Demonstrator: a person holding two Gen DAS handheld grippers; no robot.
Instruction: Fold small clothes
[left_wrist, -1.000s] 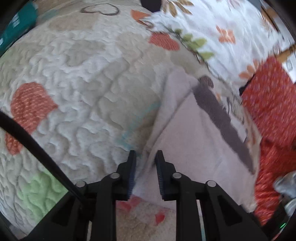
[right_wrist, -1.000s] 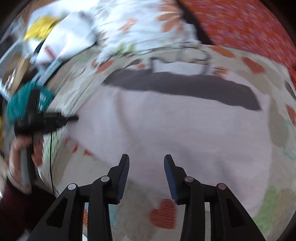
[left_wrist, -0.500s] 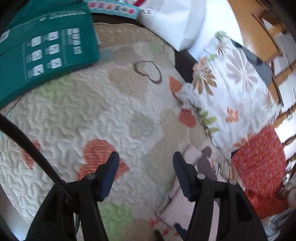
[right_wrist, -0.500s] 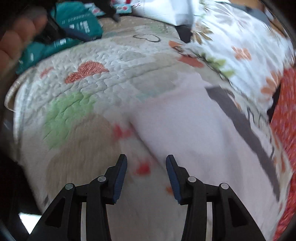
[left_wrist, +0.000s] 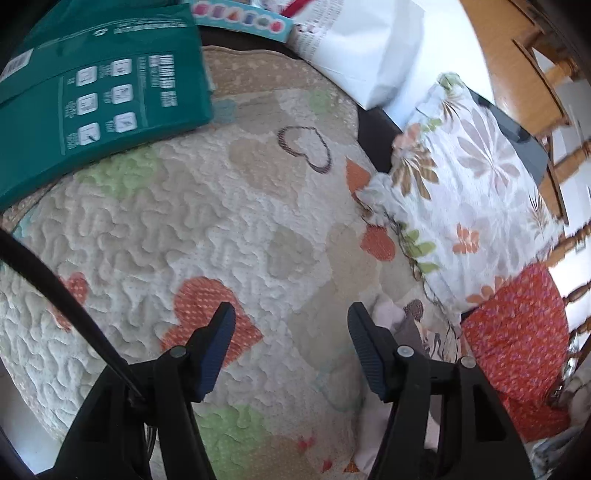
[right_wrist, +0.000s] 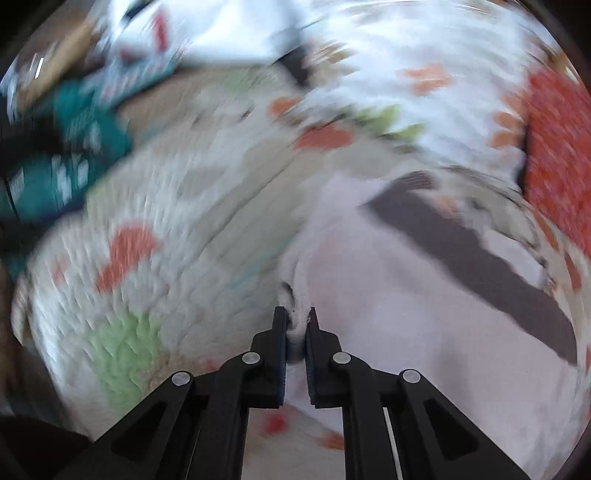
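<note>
Home, prob. living rm: heart-print quilt, floral pillow, wooden chair.

We see one small garment — pale pinkish-white with a broad dark grey band running diagonally across it — spread mostly flat on the heart-patterned quilt, its left edge bunched and pinched up into a ridge.
</note>
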